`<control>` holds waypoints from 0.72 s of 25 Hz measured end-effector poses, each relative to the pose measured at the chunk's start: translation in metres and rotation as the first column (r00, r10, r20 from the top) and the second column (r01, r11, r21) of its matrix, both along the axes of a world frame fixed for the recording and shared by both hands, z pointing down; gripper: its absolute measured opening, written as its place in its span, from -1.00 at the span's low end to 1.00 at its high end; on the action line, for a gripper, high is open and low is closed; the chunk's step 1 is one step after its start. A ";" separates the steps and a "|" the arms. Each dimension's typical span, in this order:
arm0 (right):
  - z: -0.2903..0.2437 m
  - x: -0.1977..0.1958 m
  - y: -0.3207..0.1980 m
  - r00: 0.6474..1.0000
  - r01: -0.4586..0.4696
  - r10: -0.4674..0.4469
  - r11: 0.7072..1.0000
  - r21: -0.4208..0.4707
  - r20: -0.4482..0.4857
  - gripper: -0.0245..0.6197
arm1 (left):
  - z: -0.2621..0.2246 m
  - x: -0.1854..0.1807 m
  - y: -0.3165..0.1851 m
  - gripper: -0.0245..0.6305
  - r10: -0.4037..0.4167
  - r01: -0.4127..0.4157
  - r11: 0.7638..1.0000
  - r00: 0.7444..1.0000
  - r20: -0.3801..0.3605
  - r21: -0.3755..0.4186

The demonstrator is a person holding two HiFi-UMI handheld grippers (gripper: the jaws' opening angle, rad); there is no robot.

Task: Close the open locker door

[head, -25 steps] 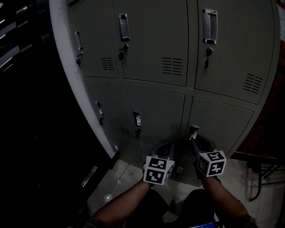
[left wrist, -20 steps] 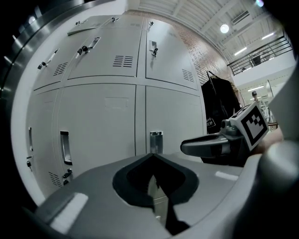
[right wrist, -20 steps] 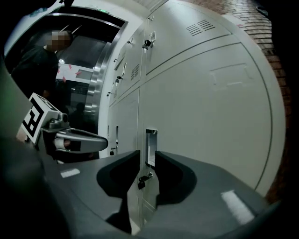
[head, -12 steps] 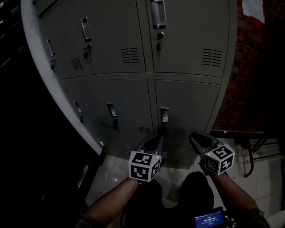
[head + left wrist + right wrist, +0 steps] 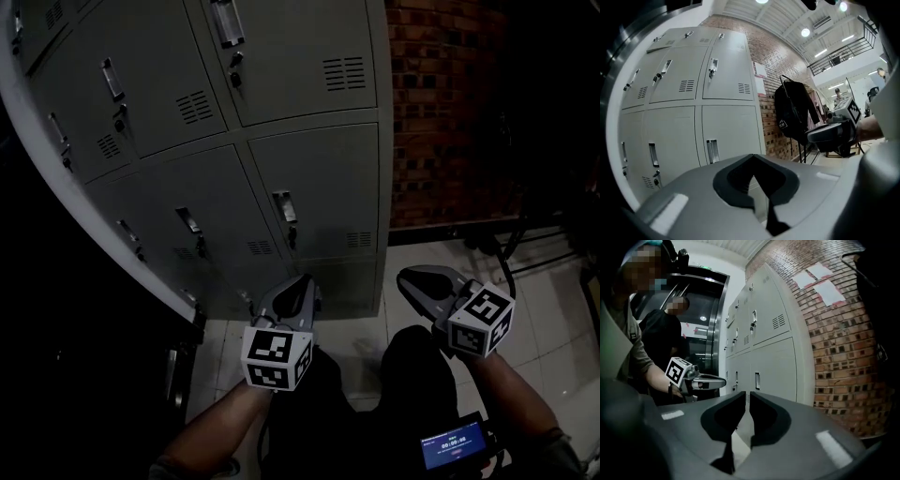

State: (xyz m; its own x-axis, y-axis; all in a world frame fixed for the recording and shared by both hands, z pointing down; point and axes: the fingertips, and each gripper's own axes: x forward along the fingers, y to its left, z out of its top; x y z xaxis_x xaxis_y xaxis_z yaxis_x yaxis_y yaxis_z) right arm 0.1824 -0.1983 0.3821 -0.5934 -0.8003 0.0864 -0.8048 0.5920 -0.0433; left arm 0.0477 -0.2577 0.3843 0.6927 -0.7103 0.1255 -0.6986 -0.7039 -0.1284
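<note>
Checking the locker door (image 5: 319,202) first: lower row, rightmost column of the locker bank (image 5: 281,56), apparently flush with its neighbours, no gap visible along the seams in any view. Judging the closing itself as done or nearly so, with confirming the latch as the step in hand. Best done by pressing flat and square on the handle (image 5: 284,208) side of the panel, away from the presumed hinge edge beside the brick wall (image 5: 441,112), with blunt closed tips, then watching for spring-back. Avoid hooking the handle or the lock below it.

Noting the left gripper (image 5: 298,283) clenched, tips meeting, nothing held. Noting the right gripper (image 5: 410,278) not quite clenched: jaws just been closing, down to a thin slit, nothing between them.

Placing the door in the head view: above both grippers, up and slightly right of the left one, up and left of the right one, touching neither. Nearer the left gripper; well apart from the right, hanging over the floor tiles (image 5: 356,328) before the brick wall. Only air directly ahead of either pair of jaws, lockers beyond.
</note>
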 end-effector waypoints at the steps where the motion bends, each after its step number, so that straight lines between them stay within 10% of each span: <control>1: 0.001 0.002 0.010 1.000 0.004 -0.004 1.000 -0.008 0.005 -0.81 | 0.002 0.000 0.008 -0.92 0.003 -0.003 1.000 1.000 0.004 0.001; 18: -0.001 0.018 0.078 0.998 -0.034 0.034 0.999 0.001 -0.050 -0.90 | 0.013 0.006 0.058 -0.92 0.056 -0.056 0.998 0.998 0.009 -0.035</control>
State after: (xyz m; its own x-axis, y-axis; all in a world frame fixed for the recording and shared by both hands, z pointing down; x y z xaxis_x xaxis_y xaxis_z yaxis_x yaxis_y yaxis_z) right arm 0.1999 -0.1202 0.3812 -0.5609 -0.8198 0.1154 -0.8254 0.5645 -0.0023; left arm 0.0533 -0.1994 0.3969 0.7300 -0.6653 0.1562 -0.6566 -0.7462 -0.1096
